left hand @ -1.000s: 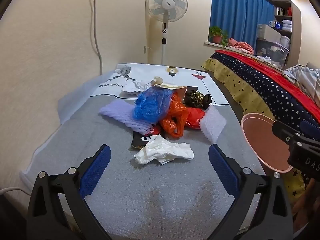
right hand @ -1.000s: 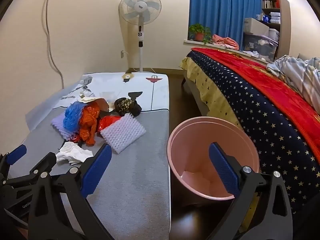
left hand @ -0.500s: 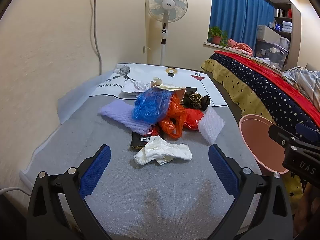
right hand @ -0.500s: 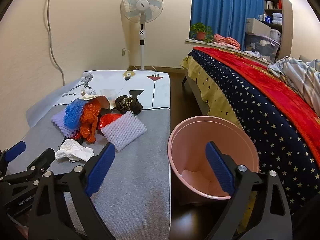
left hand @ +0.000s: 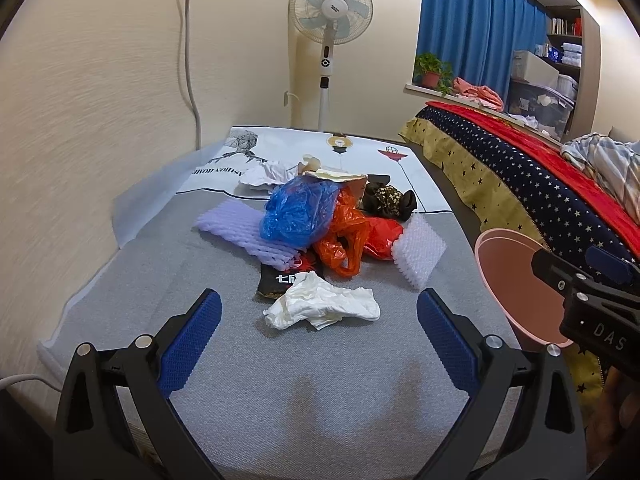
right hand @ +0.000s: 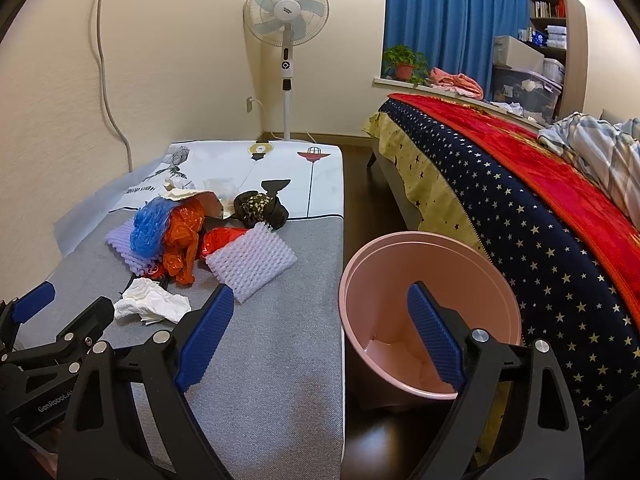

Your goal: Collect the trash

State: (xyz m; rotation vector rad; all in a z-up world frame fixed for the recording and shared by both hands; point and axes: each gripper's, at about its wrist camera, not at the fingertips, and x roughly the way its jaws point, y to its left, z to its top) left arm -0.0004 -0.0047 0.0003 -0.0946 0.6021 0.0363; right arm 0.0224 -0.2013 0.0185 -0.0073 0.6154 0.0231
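A pile of trash lies on the grey mat (left hand: 320, 400): a blue bag (left hand: 298, 216), an orange bag (left hand: 344, 248), a red bag (left hand: 382, 236), a white foam net (left hand: 418, 252), a lilac foam net (left hand: 240, 228) and a black packet (left hand: 276, 282). A crumpled white tissue (left hand: 324, 304) lies nearest, just ahead of my left gripper (left hand: 318, 299), which is open and holds nothing. My right gripper (right hand: 320, 294) is open and bare. It hovers over the mat's right edge beside the pink bin (right hand: 432, 240), with the foam net (right hand: 252, 264) ahead on its left.
The bin (left hand: 516, 280) stands on the dark floor between the mat and a bed with a starred blue and red cover (right hand: 540, 220). A standing fan (right hand: 286, 20) is at the far wall. A printed white sheet (left hand: 320, 148) lies behind the pile. The wall (left hand: 100, 120) runs along the left.
The right gripper's jaws have narrowed a little. Both views have barely shifted, and the trash lies as before.
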